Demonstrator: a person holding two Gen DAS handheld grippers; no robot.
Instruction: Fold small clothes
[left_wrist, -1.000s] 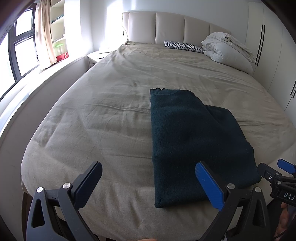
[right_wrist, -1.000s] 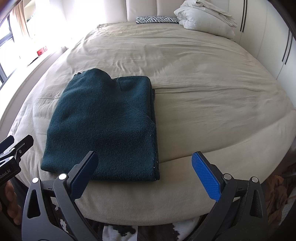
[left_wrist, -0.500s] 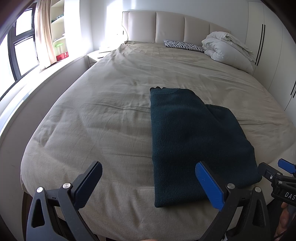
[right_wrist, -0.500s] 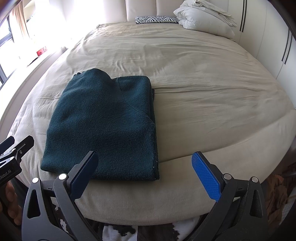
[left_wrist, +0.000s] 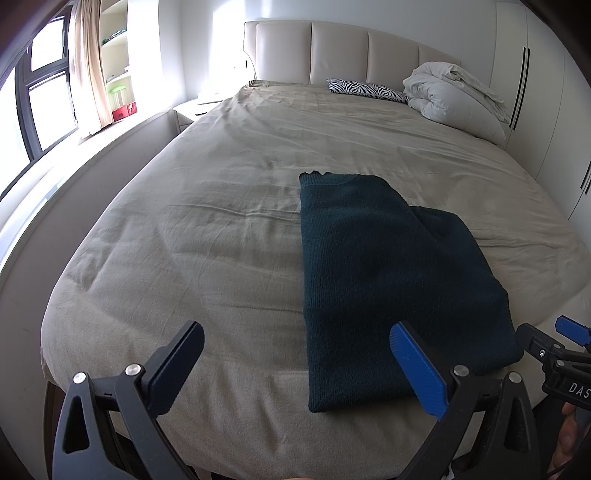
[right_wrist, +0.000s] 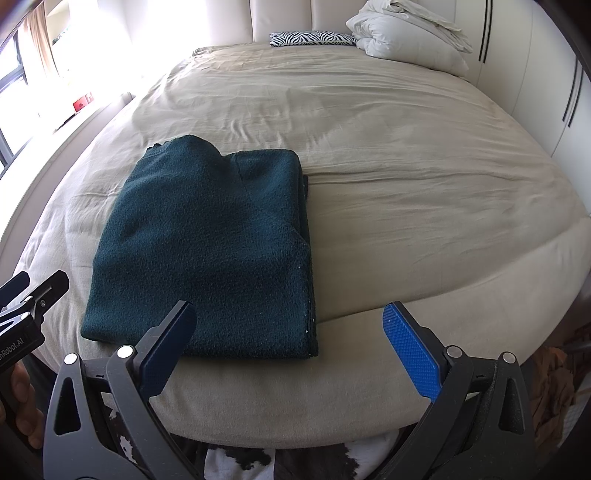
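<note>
Dark teal sweater (right_wrist: 207, 251) folded flat near the bed's (left_wrist: 221, 206) foot edge, left gripper (left_wrist: 295, 365) and right gripper (right_wrist: 291, 343) both spread wide, empty, short of it.

A wide bed (left_wrist: 221, 236) is lying under a creased beige cover. A zebra-print pillow (left_wrist: 365, 88) and a bundled white duvet (left_wrist: 454, 99) are sitting against the padded headboard (left_wrist: 332, 51). Something red, perhaps a box (left_wrist: 123, 112), is sitting by the curtain (left_wrist: 90, 74).

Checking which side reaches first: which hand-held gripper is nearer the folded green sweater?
Right, narrowly. The right hand-held gripper hangs over the sweater's near right corner; the left hand-held gripper sits off its near left edge, mostly over the bedsheet.
</note>
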